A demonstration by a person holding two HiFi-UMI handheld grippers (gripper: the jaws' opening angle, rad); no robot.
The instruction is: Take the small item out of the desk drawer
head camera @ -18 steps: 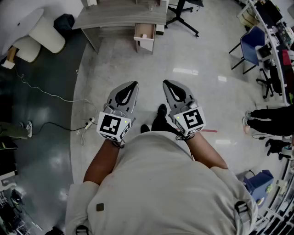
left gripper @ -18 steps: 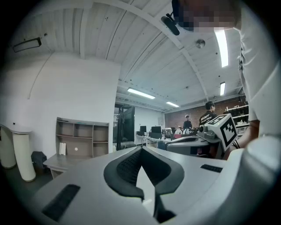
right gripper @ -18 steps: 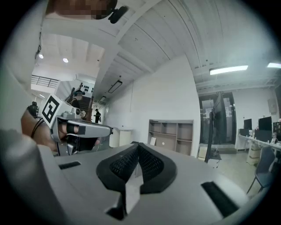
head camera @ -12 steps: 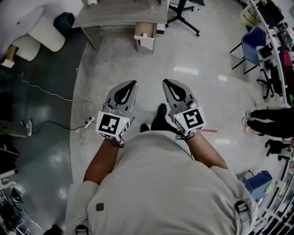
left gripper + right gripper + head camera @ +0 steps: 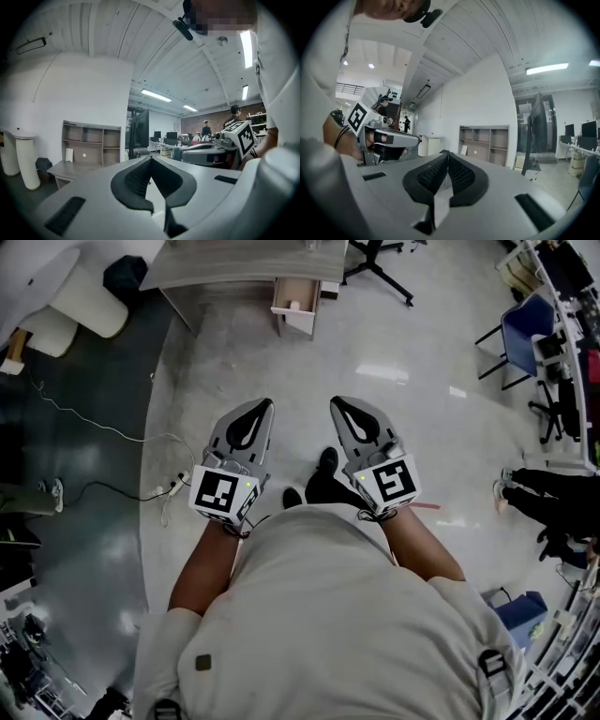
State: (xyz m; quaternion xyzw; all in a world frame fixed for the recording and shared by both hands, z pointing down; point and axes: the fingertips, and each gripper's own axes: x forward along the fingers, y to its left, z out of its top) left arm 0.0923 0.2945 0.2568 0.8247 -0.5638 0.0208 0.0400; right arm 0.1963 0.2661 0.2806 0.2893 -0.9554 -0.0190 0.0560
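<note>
- Item [image 5: 295, 305] is lying, as a small pale spot, inside the open drawer [image 5: 294, 326], which is projecting from under the tabletop [image 5: 234, 266] at the top of the head view. It is too small to identify.
- Left gripper [image 5: 263, 403] is being held level in front of the person's waist, well apart from the drawer. Its own view is showing the jaws clenched together with nothing between them.
- Right gripper [image 5: 337, 401] is riding just beside it, likewise clenched and empty.
- Task is standing at the approach; nothing is yet being reached for.
- Risk, in my judgement: both grippers are arriving closed, so one reaching in unopened would be pushing the item deeper instead of taking it.
- Risk: the item is sitting low within the drawer walls, so a jaw catching the rim could be nudging the drawer shut.
- Risk: a cable [image 5: 103, 491] and power strip [image 5: 174, 490] are trailing on the floor [image 5: 394, 334] at the left, which could be snagging a foot if the walk drifts that way.
- Against the earlier frames: the tabletop and drawer are sitting slightly nearer the top edge of the head view, while both grippers are keeping the same closed, side-by-side pose.
</note>
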